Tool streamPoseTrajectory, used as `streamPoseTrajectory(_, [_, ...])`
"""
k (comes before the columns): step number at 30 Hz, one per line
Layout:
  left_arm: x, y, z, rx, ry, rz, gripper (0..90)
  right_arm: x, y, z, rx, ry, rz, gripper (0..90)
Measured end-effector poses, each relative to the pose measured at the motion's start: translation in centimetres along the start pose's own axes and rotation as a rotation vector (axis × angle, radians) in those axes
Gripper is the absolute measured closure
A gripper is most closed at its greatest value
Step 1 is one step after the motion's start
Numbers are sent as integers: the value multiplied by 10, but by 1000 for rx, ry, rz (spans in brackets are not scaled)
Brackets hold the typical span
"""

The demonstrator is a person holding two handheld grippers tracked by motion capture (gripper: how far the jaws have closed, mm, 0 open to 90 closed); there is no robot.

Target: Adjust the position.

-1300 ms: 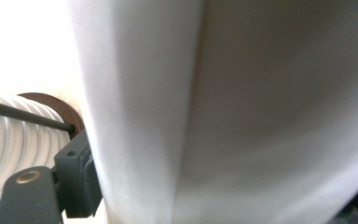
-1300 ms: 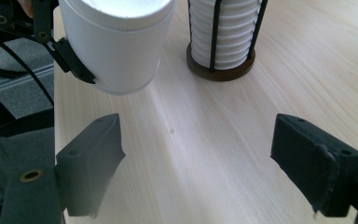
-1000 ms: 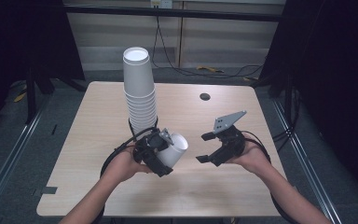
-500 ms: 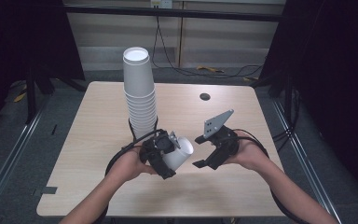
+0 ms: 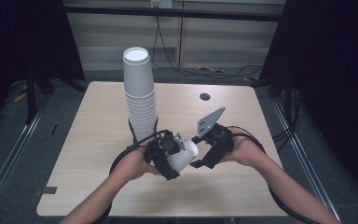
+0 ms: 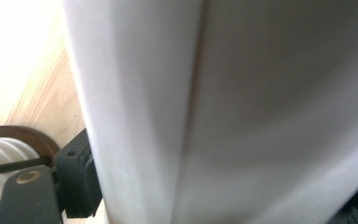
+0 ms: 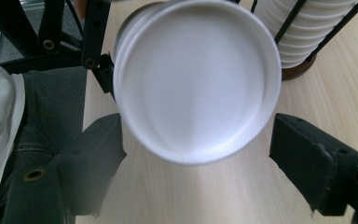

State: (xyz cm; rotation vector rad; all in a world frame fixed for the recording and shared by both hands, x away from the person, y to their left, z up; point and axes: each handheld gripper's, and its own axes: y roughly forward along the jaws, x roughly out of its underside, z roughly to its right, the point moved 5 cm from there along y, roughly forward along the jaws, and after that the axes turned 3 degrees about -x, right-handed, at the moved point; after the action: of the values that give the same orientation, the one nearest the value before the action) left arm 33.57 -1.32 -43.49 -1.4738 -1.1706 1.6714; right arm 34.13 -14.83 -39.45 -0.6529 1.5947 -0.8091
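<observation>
While left tongs [image 5: 170,156] clamp cup [image 5: 182,156] near tabletop's [image 5: 98,140] front edge, right tongs [image 7: 196,163] apart, straddling base, just narrowed; next: clamp, separate.

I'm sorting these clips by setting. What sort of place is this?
Probably a lab recording booth, not a home: a bare wooden table, black curtains at the sides, and loose cables on the floor behind.

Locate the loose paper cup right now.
High view, centre front of table: the cup lies sideways in the left tool, just before the cup stack, facing the right tool.
</observation>
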Motion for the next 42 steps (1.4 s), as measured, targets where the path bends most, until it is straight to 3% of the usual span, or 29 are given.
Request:
streamPoseTrajectory(4, [-3,3,2,4,-5,3,156,-3,2,0,-12,-5,9,174])
streamPoseTrajectory(8, [-7,7,3,8,28,3,156,-5,5,-2,-25,-7,22,176])
streamPoseTrajectory(10, [-8,8,5,11,20,1,156,-6,6,-2,-32,-12,20,179])
streamPoseTrajectory(11, [-9,8,5,7,37,-1,156,-6,7,-2,-39,-13,21,185])
streamPoseTrajectory(18, [-12,9,5,7,55,-2,157,-6,10,-3,-58,-5,29,210])
streamPoseTrajectory(20, [-12,10,6,10,46,1,158,-6,11,-3,-62,-11,29,219])
streamPoseTrajectory(21, [-13,12,8,6,13,30,159,-6,11,-3,-62,-9,28,221])
streamPoseTrajectory(22, [-12,11,6,9,44,12,160,-6,11,-4,-66,-2,24,223])
streamPoseTrajectory(26, [-12,10,6,7,74,14,164,-4,9,-4,-68,-3,27,239])
streamPoseTrajectory(32, [-13,10,8,14,70,15,168,-2,8,-4,-80,-1,31,248])
streamPoseTrajectory(42, [-16,10,8,-2,99,9,169,3,6,-3,-85,-2,20,241])
